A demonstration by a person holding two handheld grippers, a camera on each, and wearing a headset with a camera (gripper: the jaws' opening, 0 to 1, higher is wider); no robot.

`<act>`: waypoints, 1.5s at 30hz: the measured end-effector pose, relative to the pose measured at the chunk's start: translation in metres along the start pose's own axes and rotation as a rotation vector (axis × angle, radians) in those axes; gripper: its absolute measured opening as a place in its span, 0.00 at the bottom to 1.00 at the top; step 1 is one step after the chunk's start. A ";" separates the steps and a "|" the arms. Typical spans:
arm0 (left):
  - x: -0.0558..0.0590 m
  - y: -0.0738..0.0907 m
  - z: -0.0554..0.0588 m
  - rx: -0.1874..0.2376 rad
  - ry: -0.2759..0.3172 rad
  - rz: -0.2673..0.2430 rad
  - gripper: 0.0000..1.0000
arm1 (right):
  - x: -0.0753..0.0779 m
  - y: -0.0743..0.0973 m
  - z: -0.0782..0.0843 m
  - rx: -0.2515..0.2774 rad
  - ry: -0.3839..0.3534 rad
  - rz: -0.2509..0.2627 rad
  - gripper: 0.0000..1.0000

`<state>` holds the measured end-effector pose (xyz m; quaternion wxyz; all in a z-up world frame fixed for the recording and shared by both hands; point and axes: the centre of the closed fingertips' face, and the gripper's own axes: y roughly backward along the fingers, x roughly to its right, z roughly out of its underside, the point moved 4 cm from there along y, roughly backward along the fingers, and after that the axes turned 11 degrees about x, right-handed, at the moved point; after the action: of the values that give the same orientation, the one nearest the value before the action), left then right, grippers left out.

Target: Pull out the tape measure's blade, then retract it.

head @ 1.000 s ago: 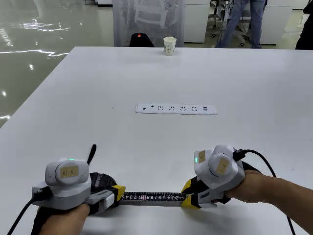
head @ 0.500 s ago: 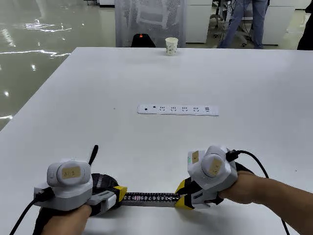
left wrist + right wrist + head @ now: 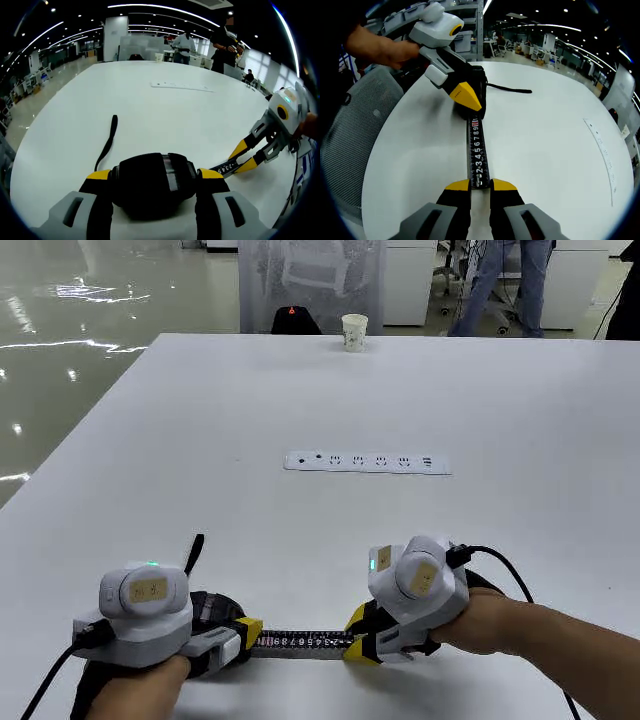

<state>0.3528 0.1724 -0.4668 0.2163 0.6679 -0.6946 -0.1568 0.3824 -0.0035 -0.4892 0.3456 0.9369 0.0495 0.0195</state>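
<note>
My left gripper (image 3: 240, 633) is clamped round the tape measure's black case (image 3: 150, 187) at the near edge of the table (image 3: 300, 400). My right gripper (image 3: 480, 185) pinches the tip of the blade (image 3: 476, 147), which lies flat between them. I'd keep the case pinned and feed the tip straight back, slowly, so nothing kinks or snaps. Against a second ago, the right gripper sits closer to the case and less blade shows.

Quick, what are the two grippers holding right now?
Left gripper: jaws closed on the tape measure's case.
Right gripper: jaws closed on the end of the blade.
</note>
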 end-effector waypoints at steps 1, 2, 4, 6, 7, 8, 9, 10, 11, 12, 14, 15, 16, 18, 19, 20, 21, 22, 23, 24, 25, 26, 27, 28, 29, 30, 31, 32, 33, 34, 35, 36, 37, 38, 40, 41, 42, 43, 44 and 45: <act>0.000 0.000 0.000 0.000 0.000 0.000 0.62 | 0.000 -0.001 -0.001 0.001 0.000 0.000 0.10; 0.000 0.000 0.000 0.000 0.000 0.001 0.62 | 0.000 -0.002 -0.002 0.002 0.000 -0.001 0.10; 0.000 0.000 0.000 0.000 0.000 0.001 0.62 | 0.000 -0.004 -0.003 0.004 0.001 -0.001 0.10; 0.000 0.000 0.000 -0.001 0.000 0.001 0.62 | 0.000 -0.005 -0.005 0.008 0.001 -0.003 0.10; 0.000 0.000 0.000 -0.001 0.001 0.001 0.62 | 0.000 -0.006 -0.005 0.008 0.002 -0.003 0.10; 0.000 0.000 0.000 -0.001 0.001 0.001 0.62 | 0.000 -0.007 -0.006 0.009 0.003 -0.003 0.10; 0.000 0.000 0.000 -0.001 0.001 0.001 0.62 | 0.000 -0.008 -0.007 0.011 0.002 -0.003 0.10; 0.000 0.000 0.000 0.000 0.002 0.002 0.62 | -0.001 -0.009 -0.008 0.011 0.002 -0.004 0.10; 0.000 0.000 0.000 -0.001 0.002 0.002 0.62 | -0.001 -0.010 -0.008 0.012 0.002 -0.004 0.10; 0.000 0.000 0.000 -0.001 0.003 0.002 0.62 | -0.001 -0.011 -0.009 0.013 0.001 -0.005 0.10; 0.000 0.000 0.000 -0.001 0.003 0.002 0.62 | -0.001 -0.012 -0.010 0.015 0.000 -0.005 0.10; 0.000 0.001 0.000 -0.001 0.004 0.002 0.62 | -0.001 -0.013 -0.011 0.016 0.000 -0.006 0.10; 0.000 0.000 0.000 -0.001 0.004 0.002 0.62 | -0.001 -0.013 -0.012 0.017 -0.001 -0.006 0.10; 0.000 0.000 0.000 0.000 0.007 0.002 0.62 | -0.001 -0.015 -0.013 0.019 -0.001 -0.006 0.10; -0.001 0.000 0.000 0.000 0.007 0.002 0.62 | -0.001 -0.016 -0.014 0.020 -0.001 -0.006 0.10; -0.001 0.000 0.000 0.000 0.007 0.003 0.62 | -0.001 -0.017 -0.015 0.022 -0.001 -0.006 0.10; -0.001 0.000 0.000 0.000 0.008 0.003 0.62 | -0.001 -0.018 -0.015 0.022 -0.002 -0.006 0.10; -0.001 0.000 0.000 0.000 0.008 0.003 0.62 | -0.001 -0.019 -0.016 0.024 0.000 -0.007 0.10; -0.001 0.001 0.000 0.000 0.009 0.003 0.62 | -0.001 -0.020 -0.017 0.024 0.000 -0.008 0.10; -0.001 0.000 0.000 -0.001 0.009 0.004 0.62 | -0.002 -0.021 -0.018 0.025 0.000 -0.008 0.10; -0.001 0.000 0.000 -0.001 0.009 0.004 0.62 | -0.001 -0.022 -0.019 0.027 0.001 -0.009 0.10; -0.001 0.000 0.000 -0.001 0.009 0.004 0.62 | -0.001 -0.023 -0.019 0.027 0.001 -0.010 0.10; -0.001 0.000 0.000 -0.001 0.009 0.003 0.62 | -0.001 -0.025 -0.020 0.030 0.003 -0.011 0.10; -0.001 0.000 0.000 -0.001 0.009 0.004 0.62 | -0.001 -0.025 -0.021 0.030 0.003 -0.011 0.10; -0.001 0.000 -0.001 -0.001 0.010 0.004 0.62 | -0.001 -0.026 -0.021 0.031 0.003 -0.012 0.10; -0.001 0.000 -0.001 0.000 0.011 0.004 0.62 | -0.002 -0.027 -0.022 0.032 0.003 -0.012 0.10; -0.001 0.000 -0.001 0.000 0.011 0.004 0.62 | -0.002 -0.028 -0.023 0.034 0.004 -0.012 0.10; -0.001 0.000 -0.001 0.000 0.012 0.004 0.62 | -0.002 -0.029 -0.024 0.036 0.003 -0.012 0.10; -0.001 0.000 -0.001 0.000 0.012 0.004 0.62 | -0.002 -0.030 -0.024 0.037 0.002 -0.013 0.10; -0.001 0.000 -0.001 0.000 0.012 0.003 0.62 | -0.002 -0.030 -0.025 0.039 0.002 -0.014 0.10; -0.001 0.000 -0.001 0.000 0.013 0.003 0.62 | -0.001 -0.032 -0.026 0.040 0.002 -0.014 0.10; -0.001 0.000 -0.001 0.000 0.015 0.003 0.62 | -0.001 -0.032 -0.026 0.041 0.004 -0.014 0.10; -0.001 0.000 -0.001 0.000 0.015 0.003 0.62 | -0.001 -0.033 -0.027 0.042 0.003 -0.016 0.10; -0.001 0.000 -0.001 0.000 0.015 0.003 0.62 | -0.001 -0.034 -0.028 0.044 0.004 -0.016 0.10; -0.001 0.000 -0.001 0.000 0.015 0.003 0.62 | -0.001 -0.036 -0.029 0.048 0.004 -0.016 0.10; -0.001 0.000 -0.001 0.000 0.016 0.003 0.62 | -0.001 -0.037 -0.030 0.048 0.004 -0.017 0.10; -0.001 0.000 -0.001 0.001 0.016 0.004 0.62 | -0.002 -0.038 -0.031 0.050 0.004 -0.019 0.10; -0.001 0.000 -0.001 0.001 0.017 0.004 0.62 | -0.002 -0.039 -0.032 0.051 0.004 -0.019 0.10; -0.001 0.000 -0.001 0.001 0.019 0.003 0.62 | -0.002 -0.040 -0.032 0.052 0.004 -0.020 0.10; -0.001 0.000 -0.001 0.002 0.020 0.002 0.62 | -0.002 -0.041 -0.033 0.053 0.006 -0.021 0.10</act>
<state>0.3533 0.1737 -0.4662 0.2231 0.6688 -0.6933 -0.1491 0.3750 0.0487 -0.4902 0.3205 0.9451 0.0608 0.0173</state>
